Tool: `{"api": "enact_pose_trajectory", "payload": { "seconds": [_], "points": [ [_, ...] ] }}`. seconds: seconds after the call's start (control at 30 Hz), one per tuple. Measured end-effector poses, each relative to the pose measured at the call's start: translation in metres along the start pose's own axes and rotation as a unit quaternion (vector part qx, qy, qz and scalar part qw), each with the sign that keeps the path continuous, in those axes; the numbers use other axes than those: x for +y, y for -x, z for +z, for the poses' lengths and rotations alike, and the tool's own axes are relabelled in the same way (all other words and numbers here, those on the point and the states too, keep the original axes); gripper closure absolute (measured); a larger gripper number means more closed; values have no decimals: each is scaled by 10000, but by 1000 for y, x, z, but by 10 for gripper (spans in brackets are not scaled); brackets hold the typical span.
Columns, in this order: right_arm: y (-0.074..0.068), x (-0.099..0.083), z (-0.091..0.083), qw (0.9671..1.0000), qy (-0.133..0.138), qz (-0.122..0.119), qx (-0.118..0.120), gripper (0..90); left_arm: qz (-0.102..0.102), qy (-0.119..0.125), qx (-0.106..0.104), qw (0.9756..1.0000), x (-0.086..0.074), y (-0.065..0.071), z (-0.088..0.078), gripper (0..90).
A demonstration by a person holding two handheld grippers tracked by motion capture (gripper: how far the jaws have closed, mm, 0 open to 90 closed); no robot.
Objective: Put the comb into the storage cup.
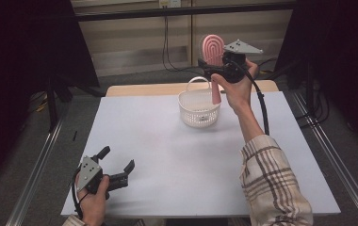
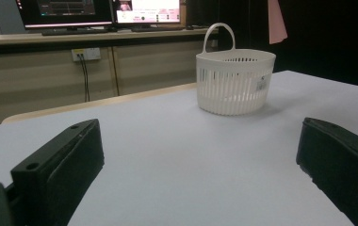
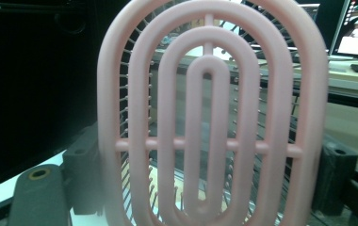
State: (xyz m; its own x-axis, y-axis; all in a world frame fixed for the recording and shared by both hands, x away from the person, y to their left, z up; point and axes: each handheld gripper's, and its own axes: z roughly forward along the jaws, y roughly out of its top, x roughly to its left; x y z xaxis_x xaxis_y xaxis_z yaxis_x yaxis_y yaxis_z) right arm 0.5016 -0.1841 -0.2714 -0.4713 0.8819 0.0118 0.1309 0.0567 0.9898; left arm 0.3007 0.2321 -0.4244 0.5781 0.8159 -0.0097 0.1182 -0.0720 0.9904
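Pink plastic hairbrush, one, is gripped by the right gripper, handle hanging above the one white basket; a slip or rim strike is judged possible.
Left gripper view: left gripper jaws are spread, nothing between them.
Right gripper view: brush head is clamped between jaws.

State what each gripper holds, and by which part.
Right gripper: pink brush, gripped at its head's lower end, handle hanging down. Left gripper: nothing.
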Motion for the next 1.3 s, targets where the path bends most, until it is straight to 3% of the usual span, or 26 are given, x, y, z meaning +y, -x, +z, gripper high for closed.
{"api": "enact_pose_trajectory", "payload": {
  "seconds": [0.3, 0.9, 1.3],
  "points": [
    [-3, -4, 5, 10000, 58, 54, 12, 193, 23, -13, -11, 10000, 0, -1, 0, 14],
    [0, -23, 22, 9999, -145, 25, 27, 192, 129, -60, -21, 9999, 0, -1, -1, 14],
    [7, -38, 25, 9997, -204, 130, -63, 192, 90, -47, -16, 9999, 0, -1, -1, 14]
  ]
}}
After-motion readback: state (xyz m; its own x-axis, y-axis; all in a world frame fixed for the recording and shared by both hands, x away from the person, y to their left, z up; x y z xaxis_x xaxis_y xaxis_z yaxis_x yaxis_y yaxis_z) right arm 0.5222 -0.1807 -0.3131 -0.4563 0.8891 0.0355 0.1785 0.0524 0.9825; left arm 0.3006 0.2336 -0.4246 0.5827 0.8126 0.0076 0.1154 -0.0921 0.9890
